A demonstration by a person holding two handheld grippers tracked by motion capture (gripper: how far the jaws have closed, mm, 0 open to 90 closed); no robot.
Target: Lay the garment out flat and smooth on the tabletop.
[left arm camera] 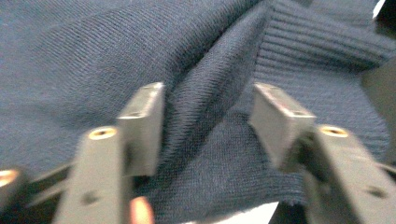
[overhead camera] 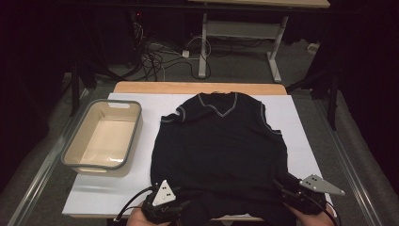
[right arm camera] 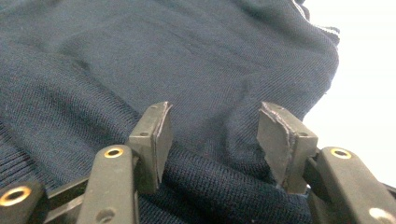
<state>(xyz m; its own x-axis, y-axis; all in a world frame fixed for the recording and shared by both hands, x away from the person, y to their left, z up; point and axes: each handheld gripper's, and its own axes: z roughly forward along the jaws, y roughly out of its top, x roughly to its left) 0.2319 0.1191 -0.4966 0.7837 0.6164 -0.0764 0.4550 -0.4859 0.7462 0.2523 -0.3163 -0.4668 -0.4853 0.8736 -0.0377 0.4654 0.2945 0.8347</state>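
A dark navy knit vest (overhead camera: 219, 141) with pale trim at its V-neck and armholes lies flat on the white table cover (overhead camera: 96, 193), neck toward the far side. At its near left hem corner my left gripper (overhead camera: 182, 205) stands open. In the left gripper view a raised fold of the knit (left arm camera: 205, 107) runs between the jaws of the left gripper (left arm camera: 208, 121), and neither pad presses on it. My right gripper (overhead camera: 281, 182) is at the near right hem corner. Its jaws (right arm camera: 215, 135) are apart, with bunched hem fabric (right arm camera: 210, 182) lying loose between them.
A grey-rimmed beige basin (overhead camera: 77, 162) sits to the left of the vest on the table cover. The wooden table edge (overhead camera: 197, 87) shows at the far side. Beyond it are cables (overhead camera: 155, 56) on the floor and the legs of another table (overhead camera: 203, 47).
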